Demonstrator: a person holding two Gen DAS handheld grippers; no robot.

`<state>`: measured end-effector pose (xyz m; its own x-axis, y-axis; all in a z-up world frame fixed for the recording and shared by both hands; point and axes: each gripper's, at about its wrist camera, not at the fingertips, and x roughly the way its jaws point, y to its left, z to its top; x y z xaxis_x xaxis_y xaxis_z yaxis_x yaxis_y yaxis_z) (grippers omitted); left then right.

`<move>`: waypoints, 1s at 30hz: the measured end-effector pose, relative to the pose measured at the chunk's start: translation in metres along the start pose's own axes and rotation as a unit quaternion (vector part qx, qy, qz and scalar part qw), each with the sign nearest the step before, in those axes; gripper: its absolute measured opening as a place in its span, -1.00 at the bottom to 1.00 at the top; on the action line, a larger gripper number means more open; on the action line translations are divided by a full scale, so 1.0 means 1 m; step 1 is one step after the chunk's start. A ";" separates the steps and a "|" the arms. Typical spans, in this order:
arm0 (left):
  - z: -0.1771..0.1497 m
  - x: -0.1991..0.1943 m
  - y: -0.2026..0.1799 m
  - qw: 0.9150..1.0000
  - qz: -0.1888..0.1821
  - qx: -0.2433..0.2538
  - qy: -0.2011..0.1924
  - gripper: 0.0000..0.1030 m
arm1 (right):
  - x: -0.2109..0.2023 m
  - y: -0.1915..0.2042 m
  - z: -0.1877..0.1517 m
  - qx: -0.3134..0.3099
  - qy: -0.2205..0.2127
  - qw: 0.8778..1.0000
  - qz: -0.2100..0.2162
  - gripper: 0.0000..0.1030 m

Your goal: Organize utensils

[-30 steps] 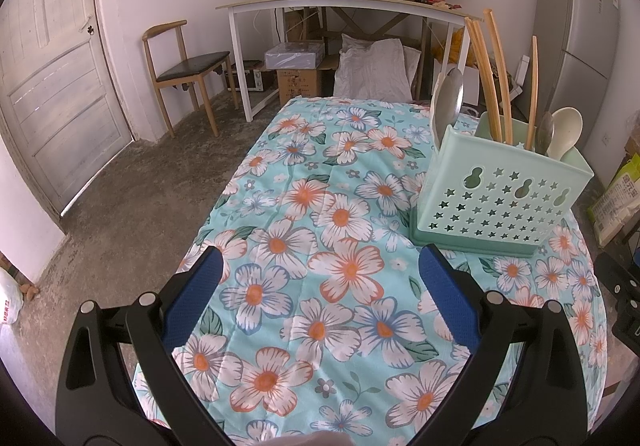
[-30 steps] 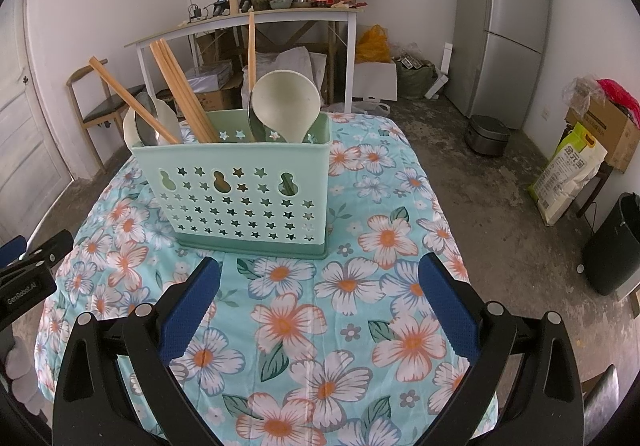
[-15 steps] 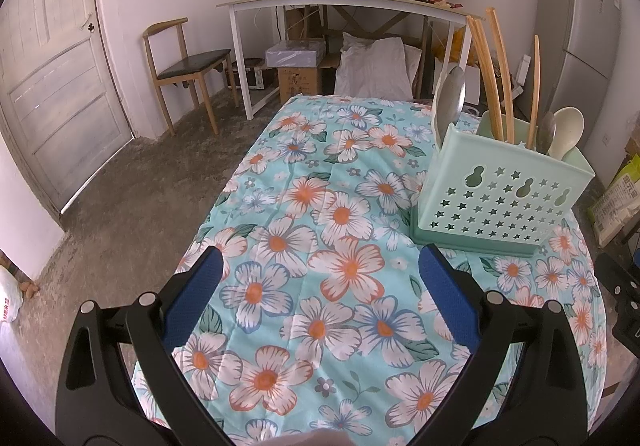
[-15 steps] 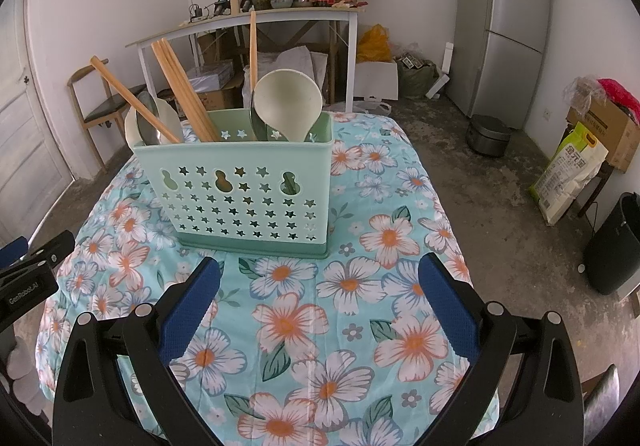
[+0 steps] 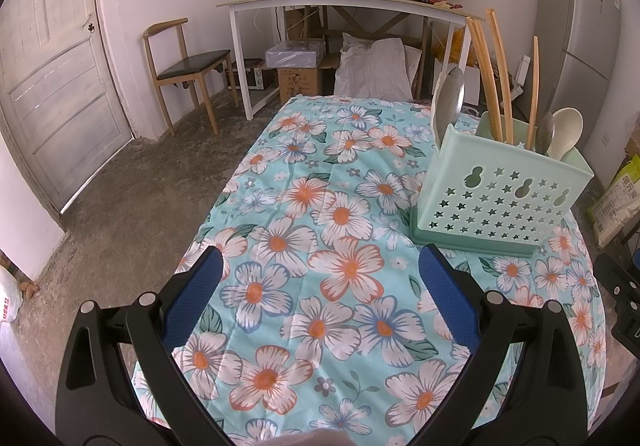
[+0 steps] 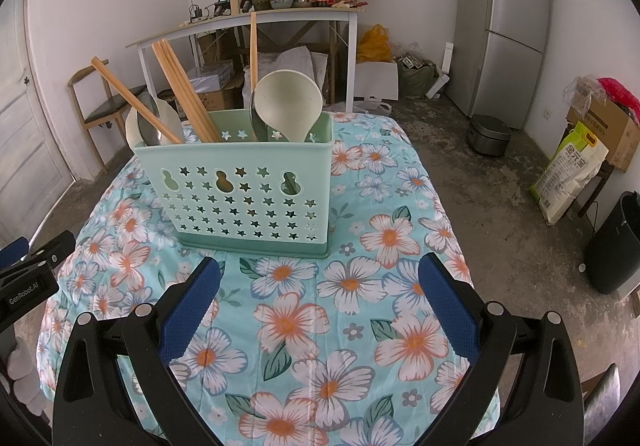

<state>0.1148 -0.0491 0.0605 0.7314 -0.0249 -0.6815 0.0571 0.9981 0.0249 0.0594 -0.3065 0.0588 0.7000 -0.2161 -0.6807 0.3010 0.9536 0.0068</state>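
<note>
Left-wrist and right-wrist fisheye views of a table covered by a floral cloth (image 6: 288, 322). The left gripper (image 5: 320, 270) hovers over the cloth with its blue pads (image 5: 192, 298) spread wide and nothing between them; the right gripper (image 6: 320, 270) is likewise spread wide and empty, its pads (image 6: 190, 310) apart above the cloth. The mint-green utensil caddy (image 6: 244, 202), pierced with star and gourd cut-outs, stands upright on the cloth at 12 o'clock from the right gripper and just beyond its fingertips; in the left-wrist view the same caddy (image 5: 500, 198) lies at about 2 o'clock, well apart from that gripper. The utensils stand inside the caddy: wooden chopsticks (image 6: 184, 94) lean toward 11 o'clock, one further chopstick (image 6: 253, 50) stands nearly upright, a cream ladle (image 6: 288, 102) faces the right camera with a metal spoon (image 6: 256, 122) partly hidden behind it, and a second metal spoon (image 6: 148, 122) and a cream spoon (image 6: 170, 120) rest at the caddy's left end. Part of the left gripper's black body (image 6: 28, 278) appears at 9 o'clock in the right-wrist view. Background: a white desk (image 5: 344, 2) loaded with clutter at 12 o'clock, a wooden chair (image 5: 184, 66) at 10 o'clock, a grey refrigerator (image 6: 508, 18) at 1 o'clock.
</note>
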 end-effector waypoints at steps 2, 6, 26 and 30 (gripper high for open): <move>0.000 0.000 0.000 1.000 0.000 -0.001 0.000 0.84 | 0.000 0.000 0.000 0.000 0.000 1.000 0.001 0.87; 0.000 0.000 0.000 1.000 0.000 -0.001 0.000 0.84 | 0.000 0.001 0.001 0.000 0.000 1.000 0.002 0.87; 0.000 0.000 -0.001 1.000 -0.001 -0.001 0.000 0.84 | -0.001 0.001 0.001 -0.001 0.000 1.000 0.005 0.87; 0.000 0.000 -0.001 1.000 -0.001 0.000 0.000 0.84 | -0.002 0.000 0.001 -0.002 -0.001 1.000 0.007 0.87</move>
<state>0.1143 -0.0504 0.0604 0.7311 -0.0275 -0.6817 0.0586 0.9980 0.0226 0.0586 -0.3064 0.0607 0.7051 -0.2040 -0.6791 0.2895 0.9571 0.0131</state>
